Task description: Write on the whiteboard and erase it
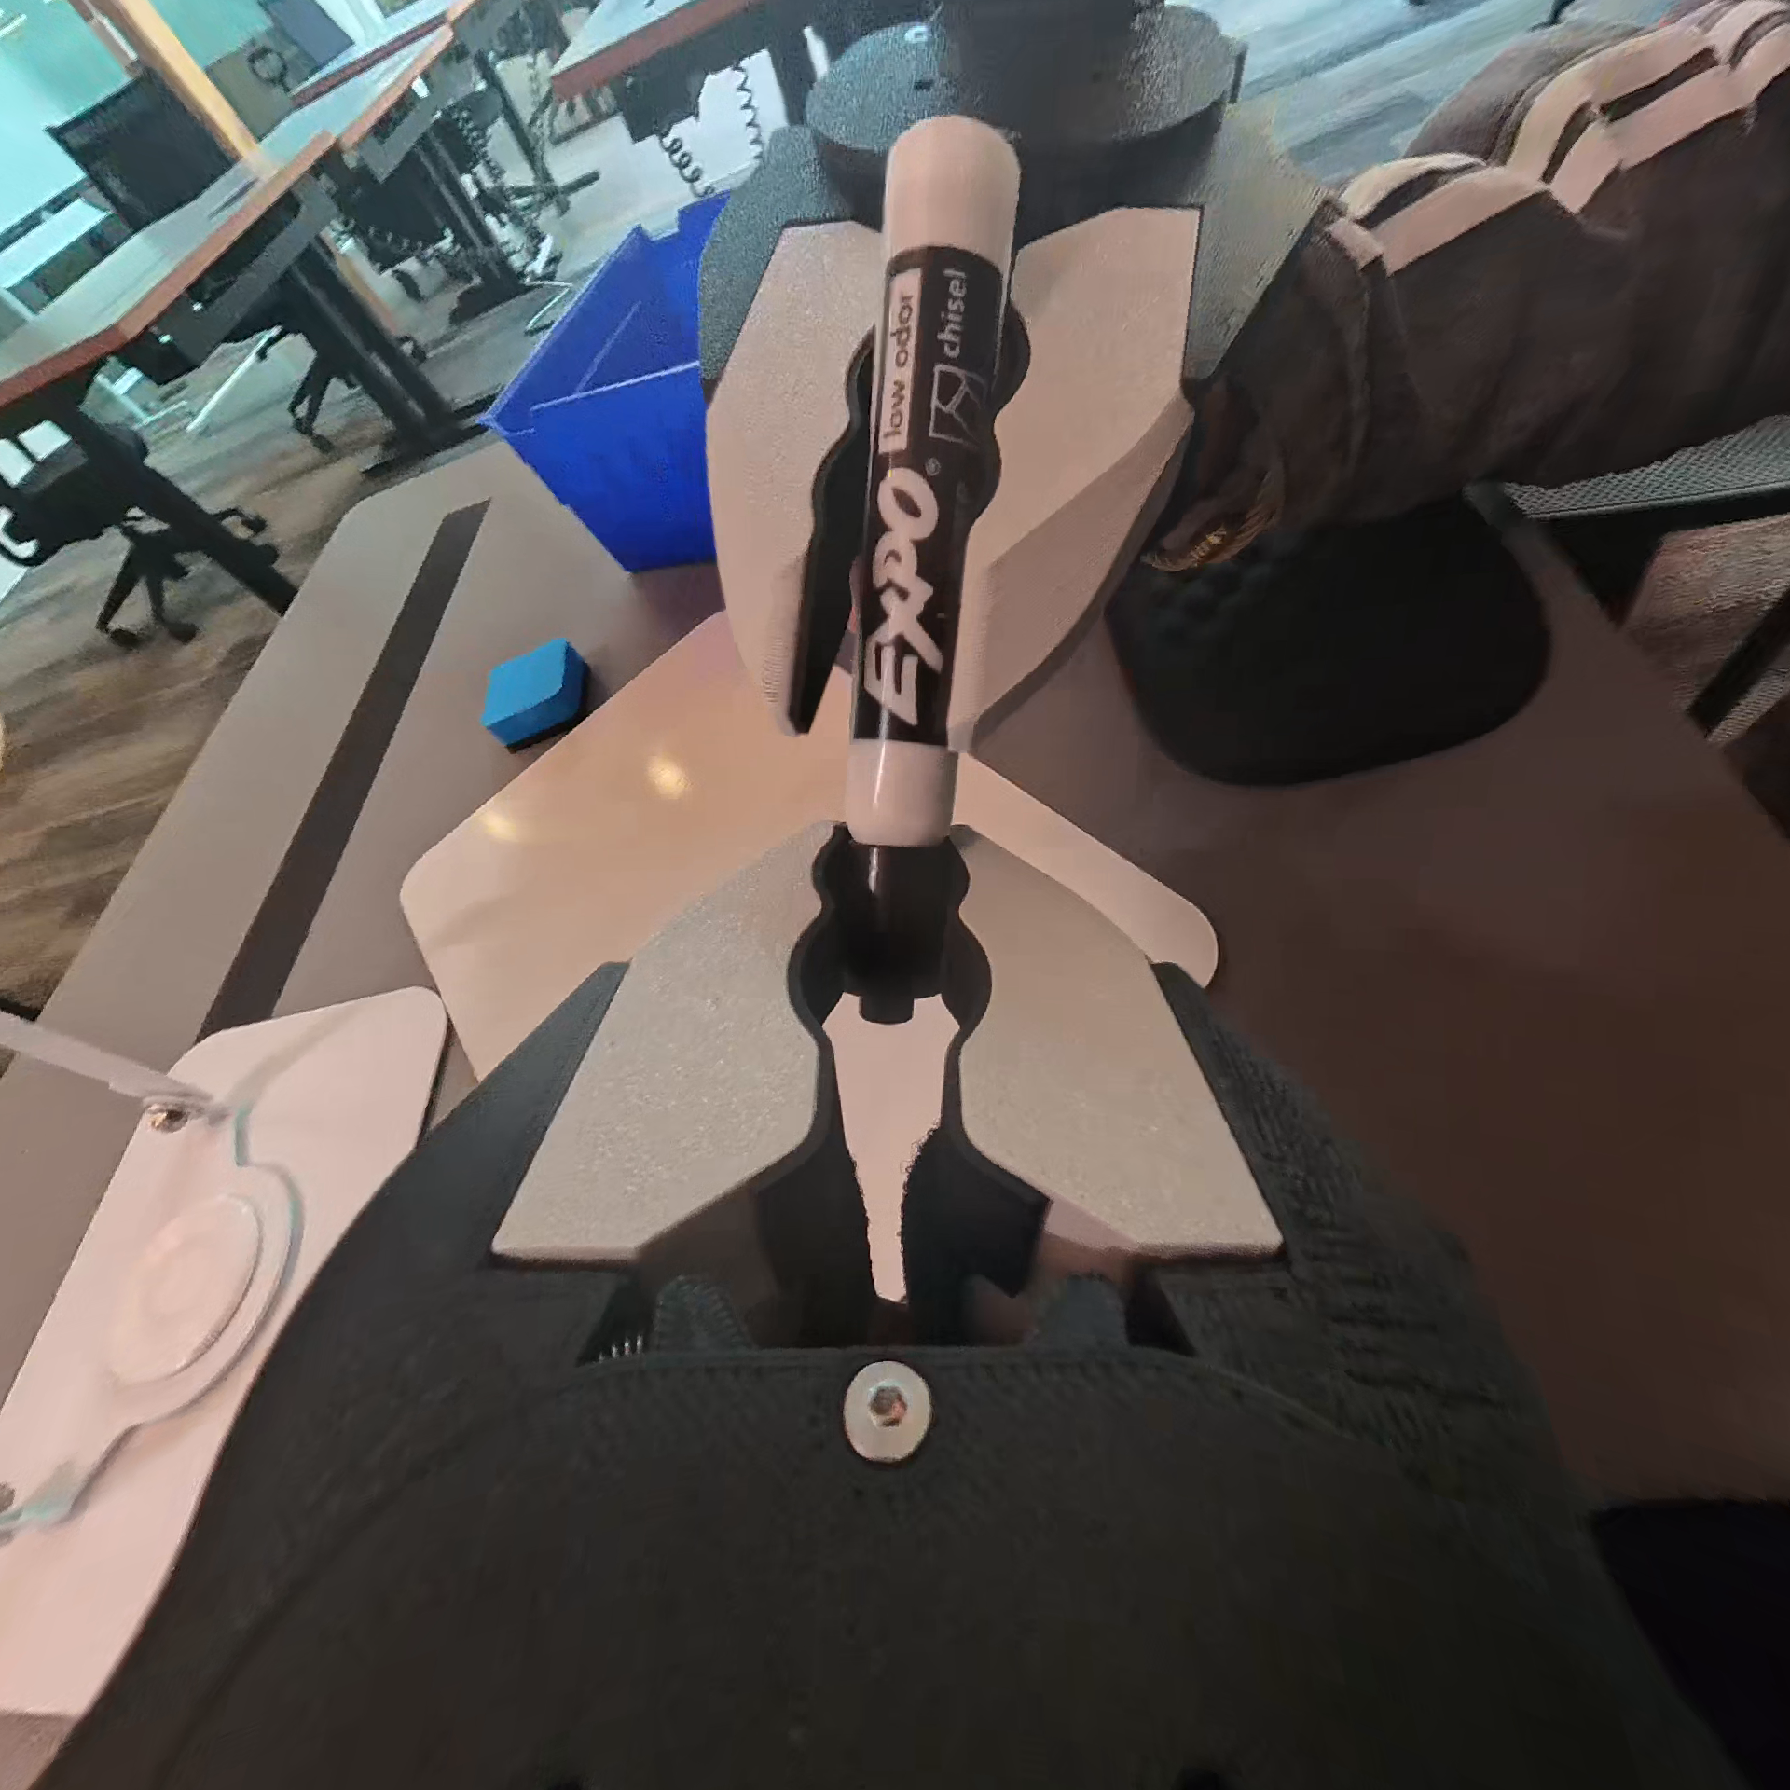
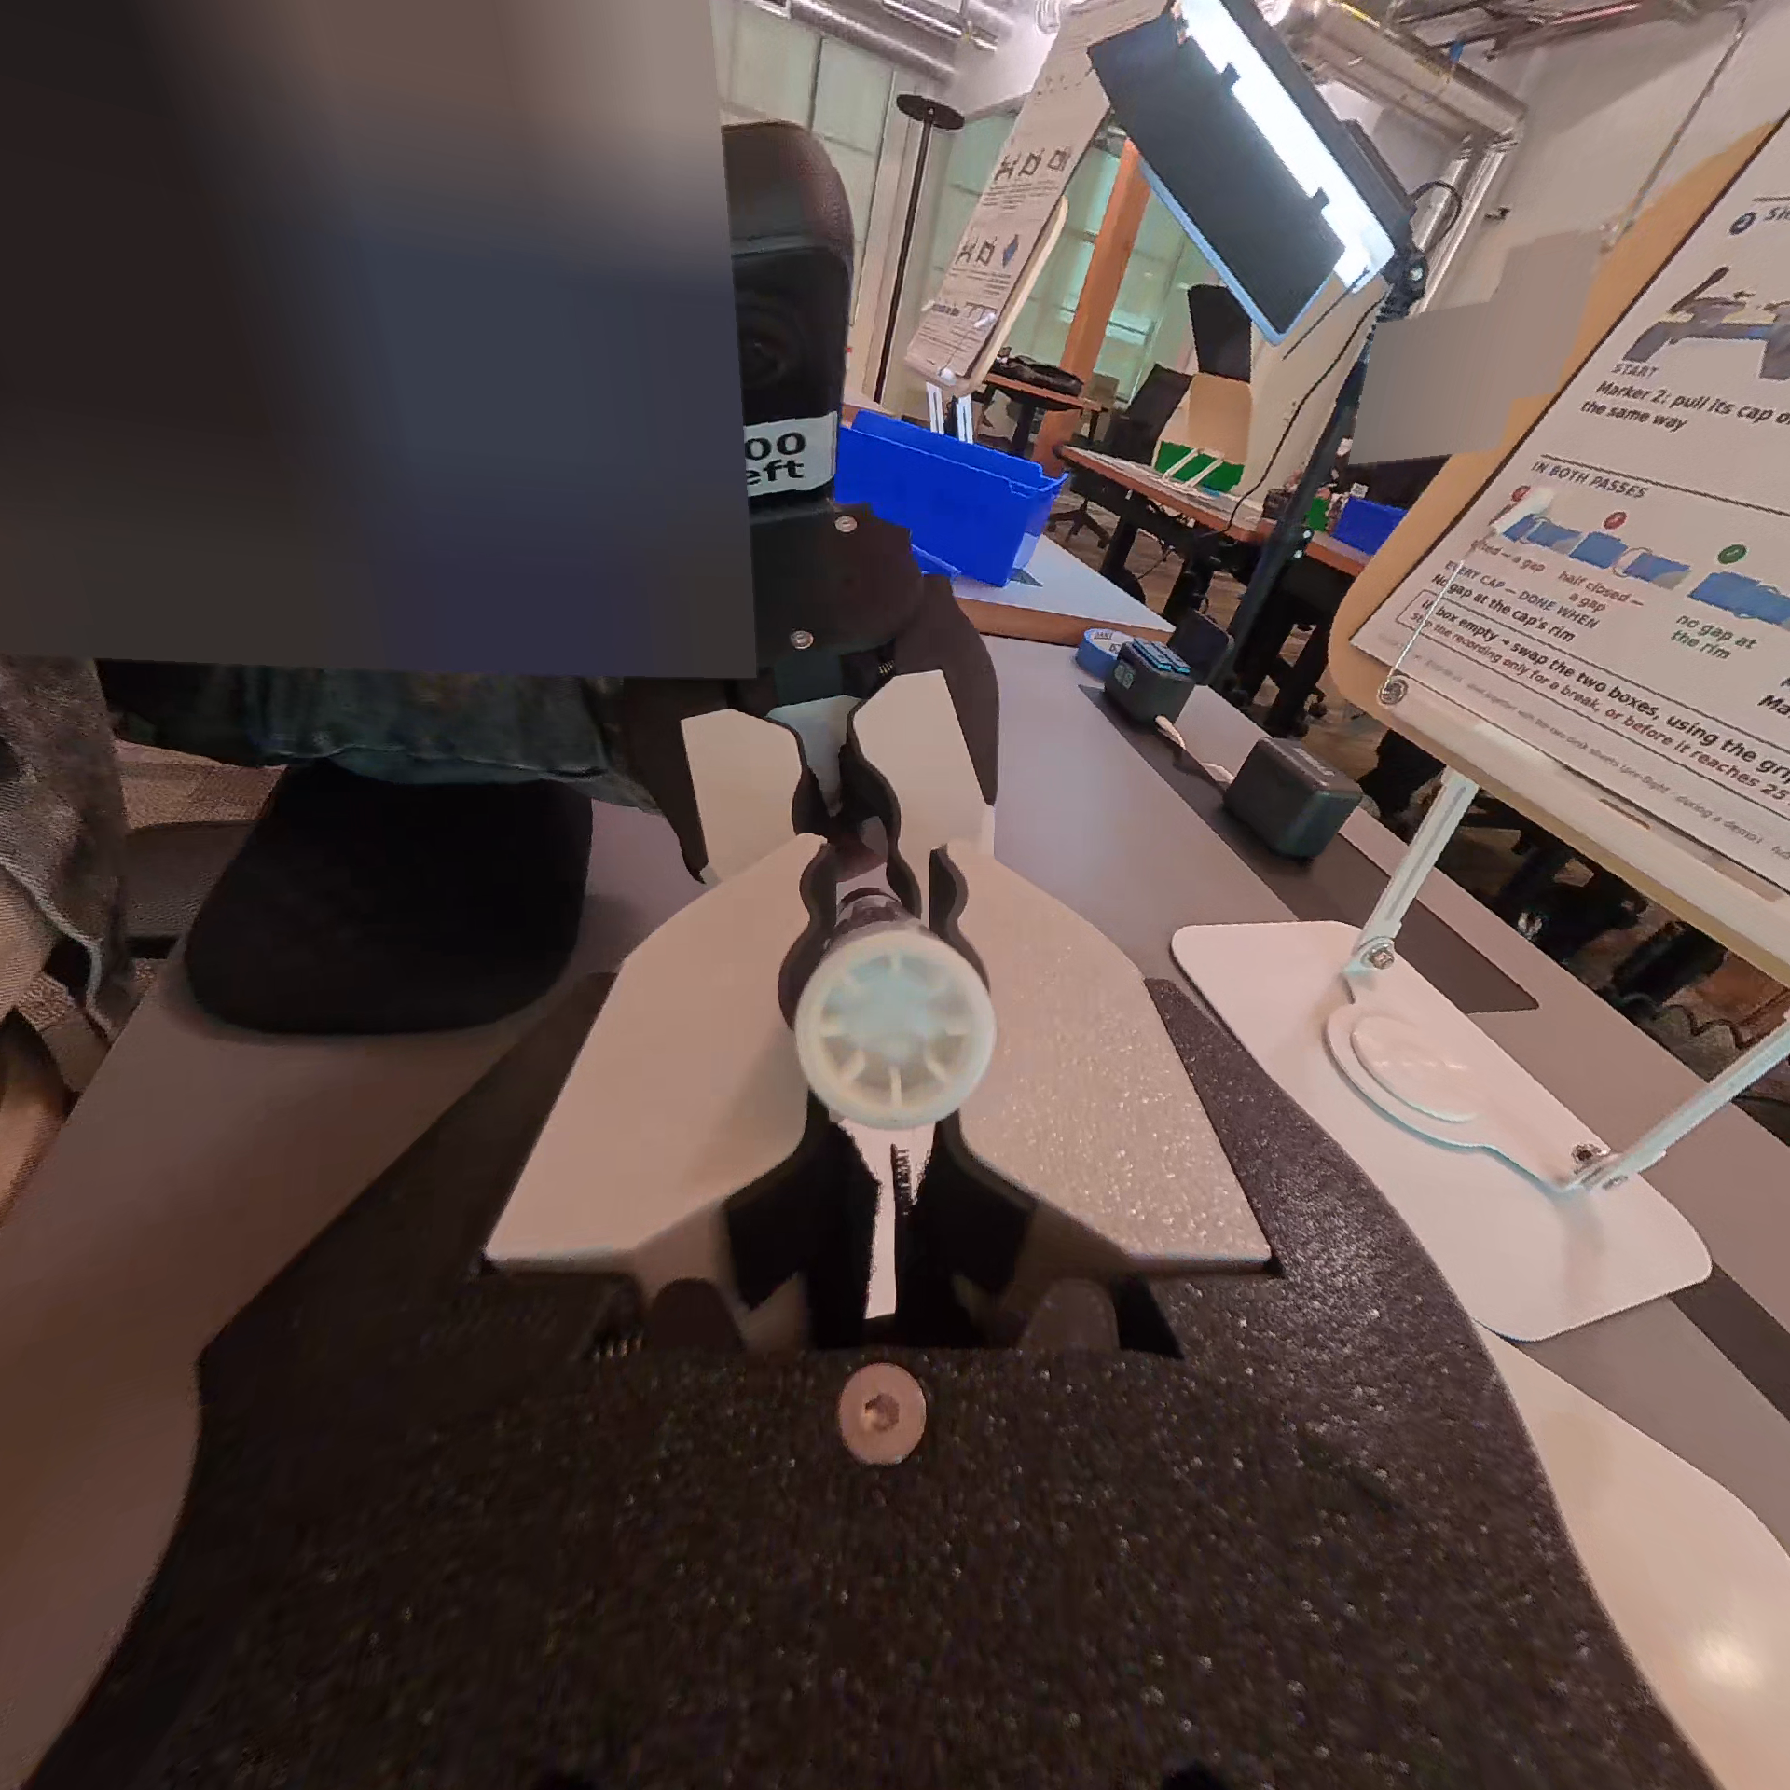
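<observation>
Two grippers share one marker (image 1: 915, 542). From the left wrist, the left gripper (image 1: 886, 954) pinches the black cap (image 1: 877, 915) while the right gripper (image 1: 954, 465) clamps the barrel above the whiteboard (image 1: 620, 804); the eraser (image 1: 533, 693) lies beside the board. From the right wrist, the right gripper (image 2: 891, 959) grips the barrel, its end (image 2: 893, 1041) facing the camera, the left gripper (image 2: 848, 775) opposite. Uncapping looks underway; next, pull straight apart, keeping both grips firm.

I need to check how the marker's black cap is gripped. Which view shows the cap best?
The left wrist view: the black cap sits between the left gripper fingers below the white barrel. The right wrist view looks down the marker end-on; its cap is hidden.
</observation>
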{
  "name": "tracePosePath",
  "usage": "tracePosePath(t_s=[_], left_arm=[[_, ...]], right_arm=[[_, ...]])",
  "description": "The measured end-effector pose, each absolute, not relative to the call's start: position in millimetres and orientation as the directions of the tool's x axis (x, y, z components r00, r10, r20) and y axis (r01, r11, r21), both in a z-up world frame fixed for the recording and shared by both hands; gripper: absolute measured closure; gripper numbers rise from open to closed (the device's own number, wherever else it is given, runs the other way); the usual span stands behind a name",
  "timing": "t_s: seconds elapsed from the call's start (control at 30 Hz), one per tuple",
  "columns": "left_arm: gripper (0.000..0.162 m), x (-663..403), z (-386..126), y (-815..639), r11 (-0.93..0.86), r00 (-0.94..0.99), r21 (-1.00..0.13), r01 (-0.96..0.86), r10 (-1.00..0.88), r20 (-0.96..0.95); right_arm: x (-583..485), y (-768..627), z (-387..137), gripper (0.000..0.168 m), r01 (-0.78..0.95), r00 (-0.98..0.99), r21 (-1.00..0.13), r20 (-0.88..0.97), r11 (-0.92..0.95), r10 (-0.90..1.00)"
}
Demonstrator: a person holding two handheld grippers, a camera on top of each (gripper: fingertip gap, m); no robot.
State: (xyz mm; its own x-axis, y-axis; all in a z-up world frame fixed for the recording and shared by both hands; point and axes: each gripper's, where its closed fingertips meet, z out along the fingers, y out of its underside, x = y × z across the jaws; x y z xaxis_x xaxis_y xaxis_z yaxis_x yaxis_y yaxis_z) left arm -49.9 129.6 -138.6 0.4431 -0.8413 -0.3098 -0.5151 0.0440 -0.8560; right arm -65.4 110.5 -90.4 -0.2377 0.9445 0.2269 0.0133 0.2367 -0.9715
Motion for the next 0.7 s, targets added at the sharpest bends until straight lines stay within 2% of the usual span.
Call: tracePosePath(t_s=[0.17,0.3,0.33,0.37,0.4,0.43,0.47,0.53,0.7], left_arm=[[0.145,-52,-141,126,0.042,0.403,-0.881,-0.471,-0.878,-0.257],[0.145,-50,-145,121,0.023,0.378,-0.903,-0.430,-0.903,-0.204],[0.147,-63,-158,127,-0.024,0.404,-0.866,-0.499,-0.891,-0.208],[0.147,-106,-192,143,-0.092,0.463,-0.740,-0.666,-0.829,-0.314],[0.147,-133,-202,150,-0.120,0.534,-0.764,-0.634,-0.783,-0.320],[0.147,-122,-179,144,-0.113,0.580,-0.892,-0.437,-0.793,-0.184],[0.147,-109,-153,144,-0.039,0.581,-0.924,-0.379,-0.787,-0.205],[0.147,-99,-142,155,0.021,0.577,-0.856,-0.516,-0.731,-0.365],[0.147,-140,-176,157,-0.224,0.734,-0.862,-0.454,-0.642,-0.220]], right_arm=[[-69,106,-93,0.150,0.068,-0.234,-0.950,0.282,0.305,0.930],[-66,105,-94,0.150,0.070,-0.247,-0.956,0.259,0.284,0.934],[-56,108,-78,0.149,-0.004,-0.217,-0.967,0.249,0.254,0.944],[-29,120,-39,0.150,-0.164,-0.161,-0.971,0.198,0.172,0.967],[6,134,-4,0.149,-0.289,-0.128,-0.953,0.135,0.094,0.983],[28,145,10,0.150,-0.311,-0.069,-0.943,0.149,0.120,0.987],[30,153,1,0.149,-0.207,-0.010,-0.959,0.199,0.193,0.980],[15,150,-19,0.149,-0.076,-0.042,-0.980,0.186,0.182,0.982],[-16,149,-47,0.149,0.003,-0.091,-0.996,0.091,0.092,0.992]])
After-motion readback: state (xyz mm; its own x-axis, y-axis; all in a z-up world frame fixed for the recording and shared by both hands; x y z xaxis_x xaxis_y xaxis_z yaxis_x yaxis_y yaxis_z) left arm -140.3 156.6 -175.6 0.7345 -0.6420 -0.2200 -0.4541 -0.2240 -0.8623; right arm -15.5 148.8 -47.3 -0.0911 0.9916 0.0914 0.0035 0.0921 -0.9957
